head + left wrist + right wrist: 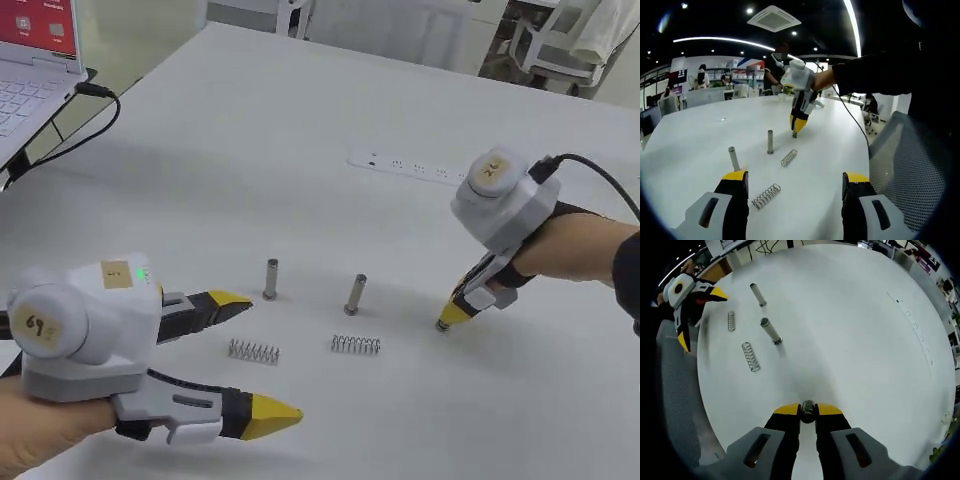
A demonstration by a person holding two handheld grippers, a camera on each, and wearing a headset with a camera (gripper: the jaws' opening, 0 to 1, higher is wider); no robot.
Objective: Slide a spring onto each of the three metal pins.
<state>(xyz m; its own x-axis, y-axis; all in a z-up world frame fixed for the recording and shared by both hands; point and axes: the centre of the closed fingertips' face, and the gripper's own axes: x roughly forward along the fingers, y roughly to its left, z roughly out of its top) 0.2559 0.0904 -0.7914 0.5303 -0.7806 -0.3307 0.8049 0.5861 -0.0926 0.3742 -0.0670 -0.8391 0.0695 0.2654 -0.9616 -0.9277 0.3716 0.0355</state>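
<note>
Two bare metal pins (pixel 271 278) (pixel 355 294) stand upright mid-table. A loose spring (pixel 253 351) lies in front of the left pin, and another spring (pixel 356 344) lies in front of the right one. My left gripper (pixel 255 358) is open just left of the nearer spring (pixel 766 195), holding nothing. Right of the pins, my right gripper (pixel 450 318) points down at the table. It is shut on a small coiled spring (pixel 807 411) whose lower end touches the tabletop. Whether a pin sits inside that spring cannot be told.
A white power strip (pixel 405 167) lies farther back on the white table (pixel 250 150). A laptop (pixel 35 60) with a black cable (pixel 95 110) sits at the far left. Office chairs (pixel 560 40) stand beyond the table. A mesh chair (pixel 920 165) is beside its near edge.
</note>
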